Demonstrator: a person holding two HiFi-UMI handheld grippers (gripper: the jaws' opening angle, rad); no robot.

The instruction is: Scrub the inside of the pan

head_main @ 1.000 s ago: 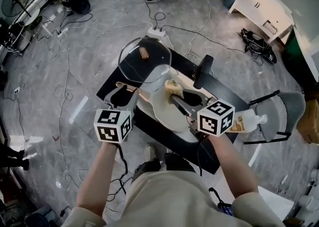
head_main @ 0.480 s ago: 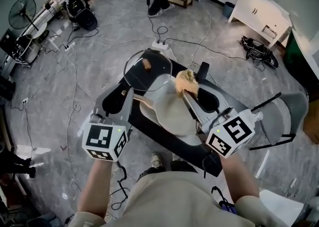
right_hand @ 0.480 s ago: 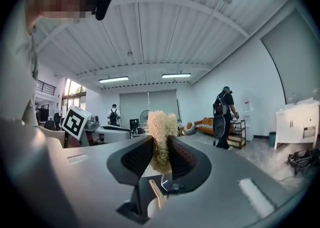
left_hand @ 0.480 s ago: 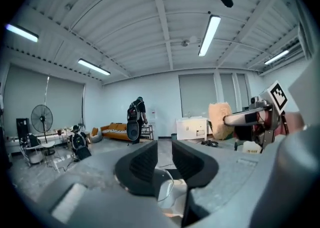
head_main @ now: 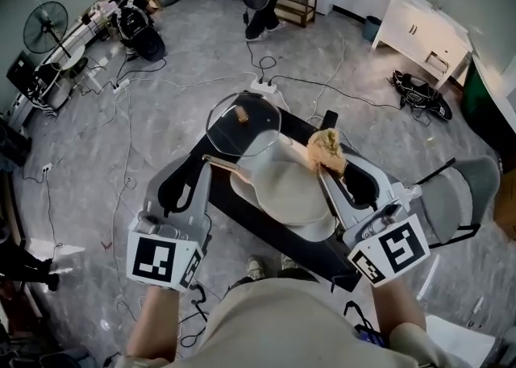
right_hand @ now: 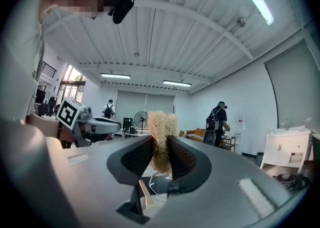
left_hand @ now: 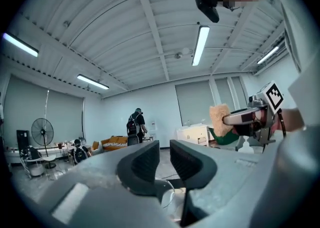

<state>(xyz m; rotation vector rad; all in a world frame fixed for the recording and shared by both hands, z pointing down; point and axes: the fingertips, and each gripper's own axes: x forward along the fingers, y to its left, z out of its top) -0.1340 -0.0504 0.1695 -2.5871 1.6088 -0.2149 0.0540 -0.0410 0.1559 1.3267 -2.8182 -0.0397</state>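
**Head view.** We see the pale pan at the centre of the frame, on the dark tabletop. Its wooden handle points to the upper left, toward the glass lid lying just beside it. The right tool, at centre right, pinches a fibrous yellow scrub sponge. The sponge shows against the pan's upper right rim. The left tool, at centre left, has just been closing, and its jaws stand a narrow gap apart with nothing between them. Neither tool touches the pan.
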